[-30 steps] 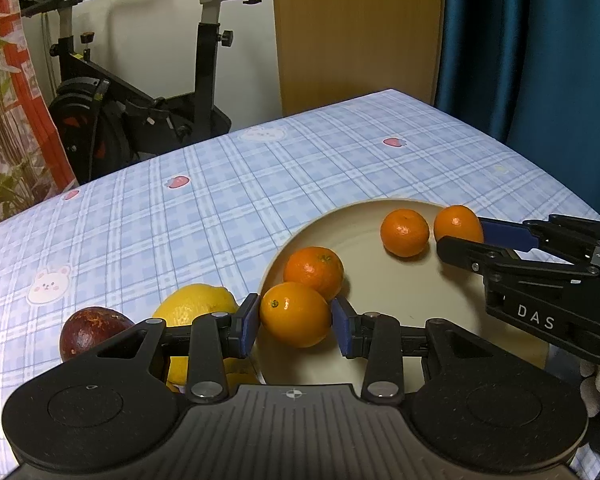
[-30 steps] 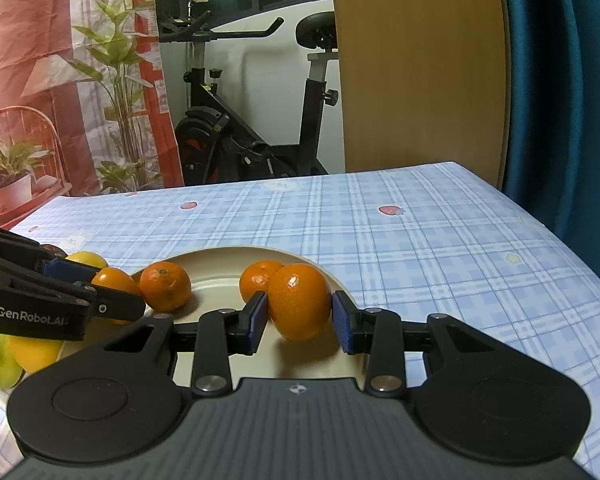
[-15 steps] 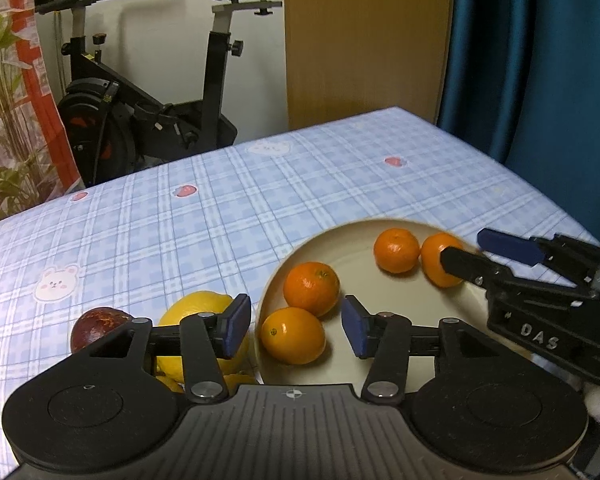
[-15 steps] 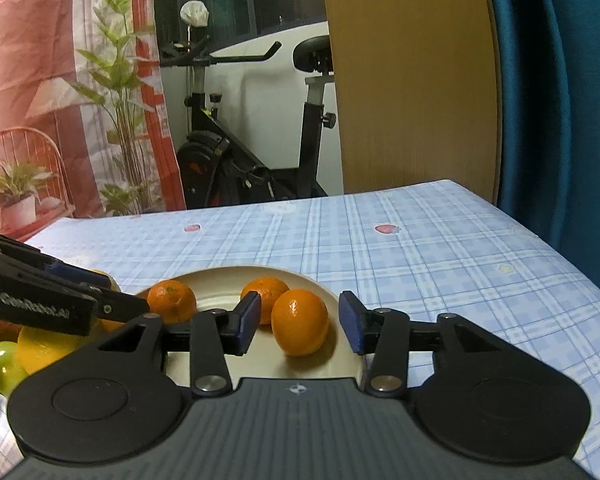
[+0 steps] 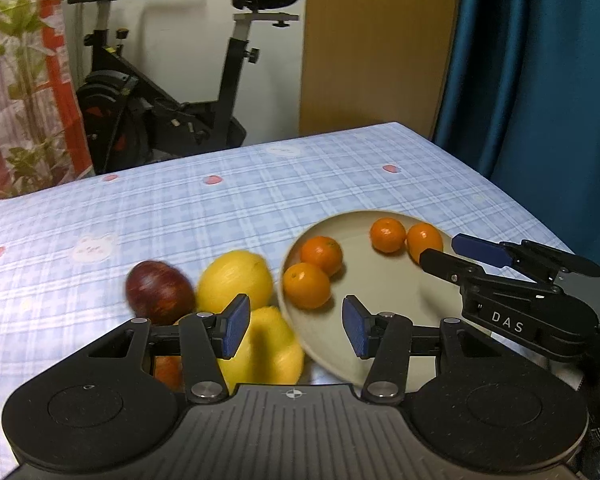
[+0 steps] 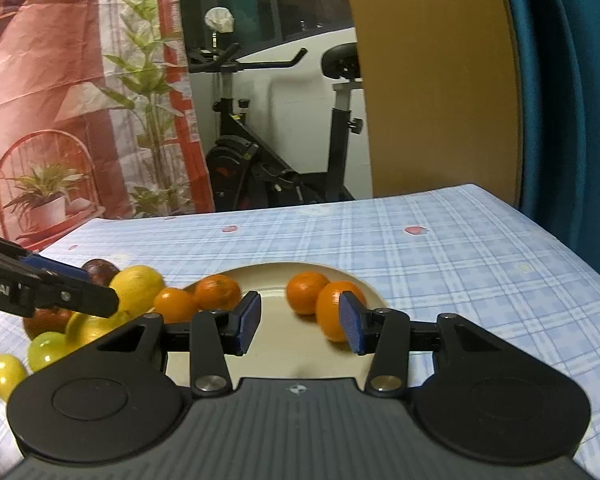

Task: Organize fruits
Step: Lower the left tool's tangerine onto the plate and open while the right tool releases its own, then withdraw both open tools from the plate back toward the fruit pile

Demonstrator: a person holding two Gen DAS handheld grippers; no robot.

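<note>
Both jaws have released oranges [image 5: 306, 285] beside crowding lemons [image 5: 236, 280].

Exercise bike [image 5: 172, 92] stands beyond the tabletop [image 5: 260, 184], ahead of the gripper; wooden panel [image 5: 380, 44] ahead, teal curtain [image 5: 540, 72] to its right.

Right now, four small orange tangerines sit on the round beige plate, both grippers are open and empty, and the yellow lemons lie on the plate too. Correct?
Not quite. The yellow lemons lie off the round beige plate, on the checked blue tablecloth beside it, as the left wrist view shows. Four small orange tangerines sit on the plate, and the left gripper and right gripper are open and empty.
</note>
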